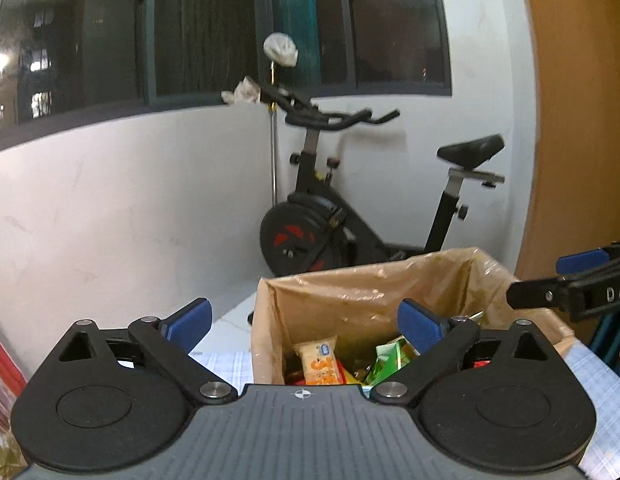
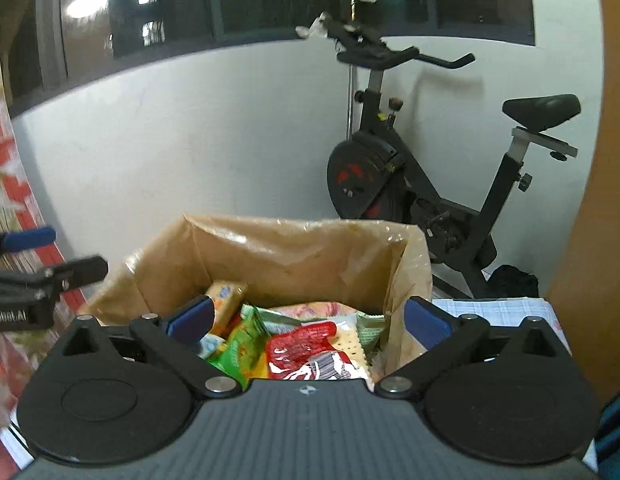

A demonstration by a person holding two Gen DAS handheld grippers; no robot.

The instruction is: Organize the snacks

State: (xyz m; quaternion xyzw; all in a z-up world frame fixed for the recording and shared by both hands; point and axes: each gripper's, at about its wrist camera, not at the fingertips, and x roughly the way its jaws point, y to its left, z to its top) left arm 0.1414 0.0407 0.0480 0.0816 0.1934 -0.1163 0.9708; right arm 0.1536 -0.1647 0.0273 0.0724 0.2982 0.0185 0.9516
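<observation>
Hovering over the box (image 1: 389,292), the left gripper (image 1: 306,320) has its blue-padded jaws spread wide with nothing between them. The box is lined with a crinkled plastic bag (image 1: 349,280) folded over its rim, and it stands on a pale checked cloth (image 1: 597,384). Down inside lie the snacks: an orange packet (image 1: 319,360) propped upright near the left wall, and a green packet (image 1: 389,358) tilted beside it, just under the right pad.

Over on the other side, the right gripper (image 2: 308,318) sits above the same box (image 2: 270,248), jaws equally wide and holding nothing. From here the pile is clearer: a green packet (image 2: 242,344) to the left, a red-and-white wrapper (image 2: 310,344) in the middle touching it, and an orange packet (image 2: 226,296) leaning against the back-left corner. More wrappers lie beneath, too jumbled to tell apart.

Each gripper shows in the other's view: the right one pokes in at the right edge of the left camera, near the box rim, and the left one appears at the left edge of the right camera, just beside the box's corner.

Behind it all stands a black exercise bike (image 2: 409,168) against the white wall (image 2: 190,140), under dark windows (image 1: 210,28), with a wooden panel (image 1: 577,120) off to the right.
</observation>
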